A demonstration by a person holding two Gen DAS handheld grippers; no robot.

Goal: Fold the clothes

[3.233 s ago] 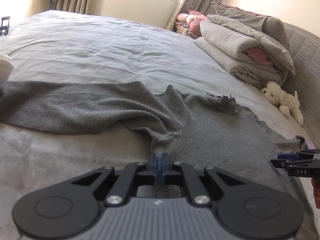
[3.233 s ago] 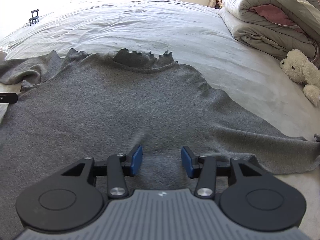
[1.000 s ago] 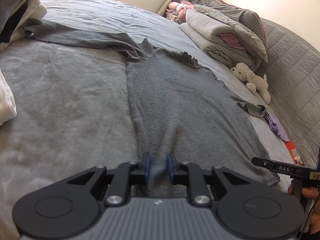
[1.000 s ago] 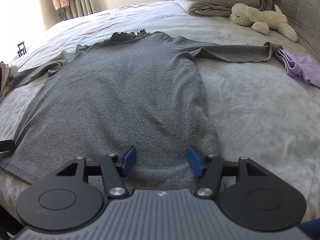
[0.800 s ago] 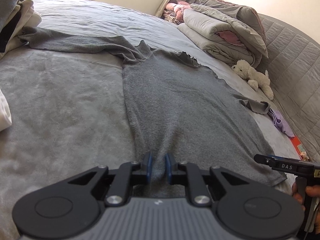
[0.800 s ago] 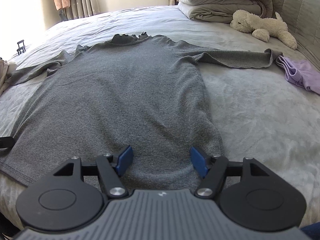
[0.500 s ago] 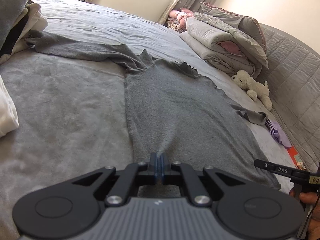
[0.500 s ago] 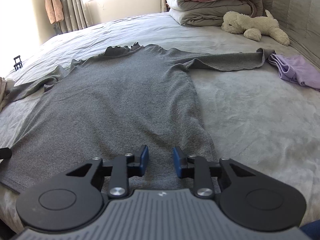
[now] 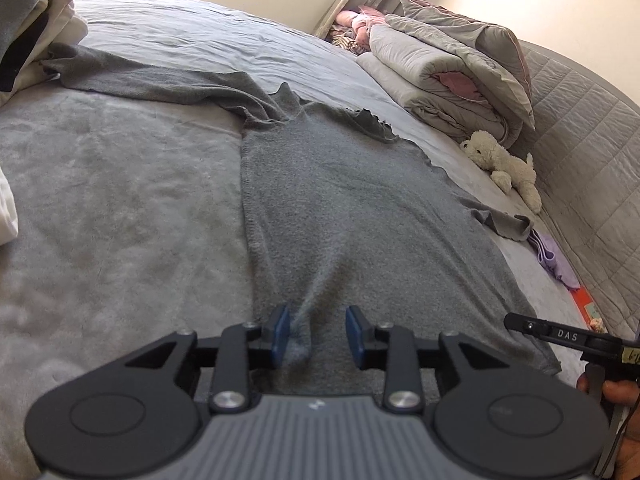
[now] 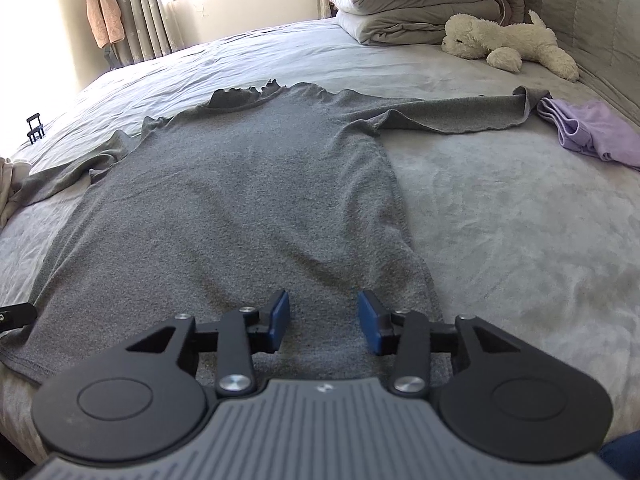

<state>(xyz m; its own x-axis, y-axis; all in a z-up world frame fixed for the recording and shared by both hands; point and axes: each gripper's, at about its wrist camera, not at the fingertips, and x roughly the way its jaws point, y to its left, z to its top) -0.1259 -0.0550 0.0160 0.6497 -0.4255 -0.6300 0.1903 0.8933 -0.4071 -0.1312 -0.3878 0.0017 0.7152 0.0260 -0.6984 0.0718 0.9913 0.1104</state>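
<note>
Grey bedspread (image 10: 520, 240) fills both views, window and curtains at the far end, folded duvets (image 10: 420, 8) and a white plush dog (image 10: 508, 46) far right.

Grey long-sleeved top (image 10: 240, 200) lies flat, face up, ruffled collar far, hem near. Right sleeve (image 10: 460, 118) stretches out to the right, its cuff touching a lilac garment (image 10: 592, 132). Left sleeve (image 9: 160, 80) runs far left toward a pile of clothes (image 9: 36, 32).

Left gripper (image 9: 316, 336) sits over the near hem by the top's left side seam. Jaws are opening; a small pinched ridge of knit stands between them, close against the left pad, but the pads are not pressing on it. Right gripper (image 10: 324, 322) sits over the hem toward the right side seam. Jaws are opening, with flat fabric under the gap and nothing grasped.

Risks, as I judge them:
- The raised ridge at the left gripper may cling to the pad and drag the hem askew when the tool moves off.
- Loose creases fan up from the hem; folding over them would set wrinkles.
- Right cuff touches the lilac garment, so swinging that sleeve in could pull it along.
- Left sleeve end is near the clothes pile, contact unclear; it may snag there.
- Soft bedding gives little backing, so a regrasp may catch bedspread with the knit.
</note>
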